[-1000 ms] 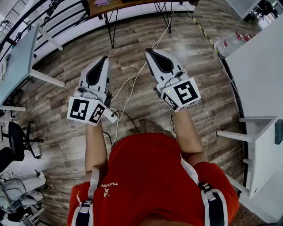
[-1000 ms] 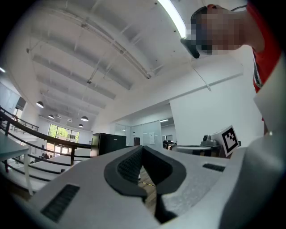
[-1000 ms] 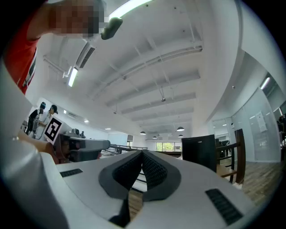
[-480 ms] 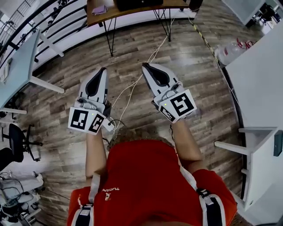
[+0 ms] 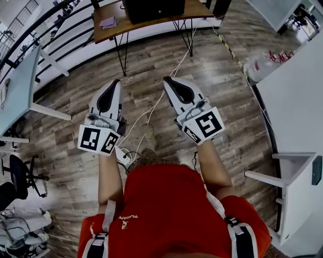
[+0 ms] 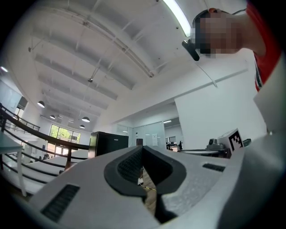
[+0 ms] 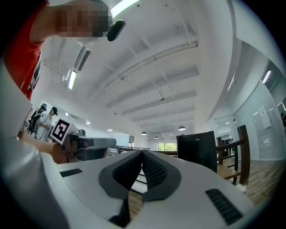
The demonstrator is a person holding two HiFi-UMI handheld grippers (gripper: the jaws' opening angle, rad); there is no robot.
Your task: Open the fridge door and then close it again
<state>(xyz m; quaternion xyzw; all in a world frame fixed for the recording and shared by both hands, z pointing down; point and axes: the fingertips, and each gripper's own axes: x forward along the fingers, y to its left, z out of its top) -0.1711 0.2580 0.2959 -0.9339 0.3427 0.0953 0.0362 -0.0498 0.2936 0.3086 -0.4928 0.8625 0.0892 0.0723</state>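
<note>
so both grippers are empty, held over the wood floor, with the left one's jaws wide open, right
No: the left gripper has its jaws shut, as the left gripper view shows. It and the right gripper are empty, over the wood floor.

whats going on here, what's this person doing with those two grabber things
A person in a red shirt holds the left gripper and the right gripper out in front, above a wood floor. Both have their fingers closed on nothing. The black fridge stands ahead on a wooden desk; its door looks shut and neither gripper touches it yet.
</note>
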